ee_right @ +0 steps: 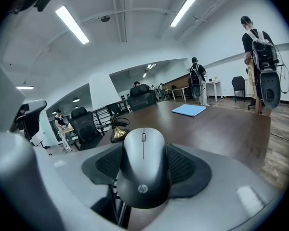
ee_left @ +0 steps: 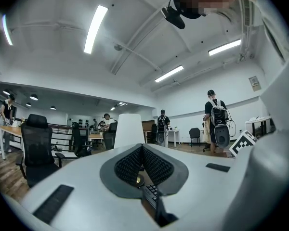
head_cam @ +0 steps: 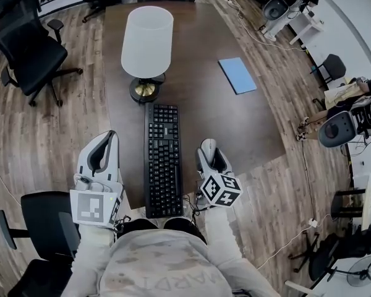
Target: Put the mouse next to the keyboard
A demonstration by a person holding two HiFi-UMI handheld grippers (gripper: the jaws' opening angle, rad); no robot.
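- The right gripper has its fingers closed on the mouse, with a pad against each flank. The mouse's long axis runs straight out along the fingers.
- The keyboard lies just left of that gripper on the tabletop. Its long axis points away from the person, parallel to the mouse, and the two are near but apart.
- No view shows whether the mouse already rests on the tabletop.
- The left gripper, off the keyboard's other side, has its fingers pressed together on nothing.
- The right hand is the one placed to finish; it likely needs only to lower and release.
- No container is involved.
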